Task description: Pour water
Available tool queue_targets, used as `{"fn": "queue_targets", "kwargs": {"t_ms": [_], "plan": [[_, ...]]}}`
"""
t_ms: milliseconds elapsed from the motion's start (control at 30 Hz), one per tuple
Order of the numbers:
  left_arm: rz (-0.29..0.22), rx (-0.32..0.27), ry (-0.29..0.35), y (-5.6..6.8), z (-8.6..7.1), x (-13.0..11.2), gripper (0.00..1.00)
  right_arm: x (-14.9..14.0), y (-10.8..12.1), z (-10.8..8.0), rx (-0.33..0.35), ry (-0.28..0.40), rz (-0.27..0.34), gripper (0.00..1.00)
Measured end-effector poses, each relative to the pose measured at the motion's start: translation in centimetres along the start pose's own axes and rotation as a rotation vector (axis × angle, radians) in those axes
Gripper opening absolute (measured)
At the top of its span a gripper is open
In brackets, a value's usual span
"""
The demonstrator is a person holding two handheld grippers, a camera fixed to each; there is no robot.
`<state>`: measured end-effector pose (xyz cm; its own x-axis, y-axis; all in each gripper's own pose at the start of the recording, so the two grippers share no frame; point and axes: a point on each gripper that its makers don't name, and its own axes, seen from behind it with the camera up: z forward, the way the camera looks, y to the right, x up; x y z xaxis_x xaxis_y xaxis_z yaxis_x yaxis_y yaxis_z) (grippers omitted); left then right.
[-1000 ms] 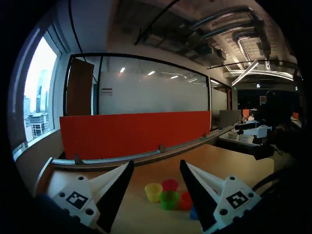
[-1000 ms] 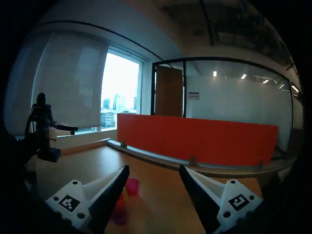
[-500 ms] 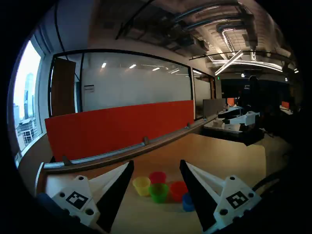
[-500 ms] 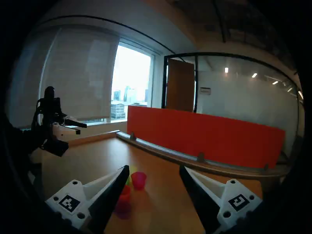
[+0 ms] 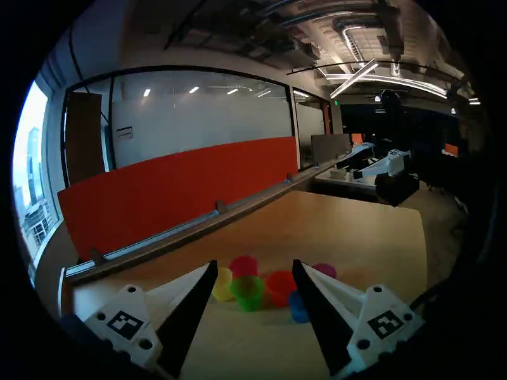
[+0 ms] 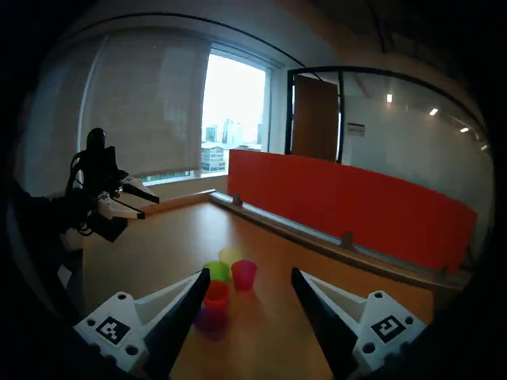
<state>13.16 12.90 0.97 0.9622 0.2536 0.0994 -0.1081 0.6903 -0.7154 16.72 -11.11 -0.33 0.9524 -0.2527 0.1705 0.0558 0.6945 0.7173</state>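
The left claw point(image 5: 254, 262) and the right claw point(image 6: 250, 271) are each spread wide, with nothing gripped. Little coloured cups point(image 5: 247, 292) are bunched on the wooden table point(image 5: 355, 234) just ahead. Water inside cannot be made out.

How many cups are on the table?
6, clustered: yellow cup leftmost, pink cup behind, green cup front, red cup beside it, blue cup nearest, purple cup rightmost. Others may be hidden.

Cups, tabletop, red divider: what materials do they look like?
Cups: probably thin plastic, glossy and slightly translucent; the bright colours glow through. Tabletop: wood or wood-look laminate, satin; even tan with a soft sheen, can't tell which. Red divider: matte, no glare; fabric or painted board, unclear.
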Motion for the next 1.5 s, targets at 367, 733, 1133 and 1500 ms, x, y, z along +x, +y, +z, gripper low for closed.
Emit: {"fn": "queue_targets", "kwargs": {"t_ms": [367, 733, 1133, 1500], "plan": [[0.057, -0.084, -0.107, 2.5, 1.4, -4.0, 0.87, -0.6, 0.0, 0.3, 0.013, -0.028, -0.009, 0.99], [0.071, -0.135, -0.154, 4.0, 2.4, -6.0, 0.87, -1.3, 0.4, 0.6, 0.020, -0.045, -0.009, 0.99], [0.109, -0.192, -0.234, 5.1, 3.3, -8.9, 0.87, -2.0, 0.2, 1.4, 0.039, -0.054, -0.023, 0.99], [0.134, -0.246, -0.289, 6.1, 4.4, -10.6, 0.87, -2.8, 0.4, 2.2, 0.048, -0.071, -0.026, 1.00]]}}
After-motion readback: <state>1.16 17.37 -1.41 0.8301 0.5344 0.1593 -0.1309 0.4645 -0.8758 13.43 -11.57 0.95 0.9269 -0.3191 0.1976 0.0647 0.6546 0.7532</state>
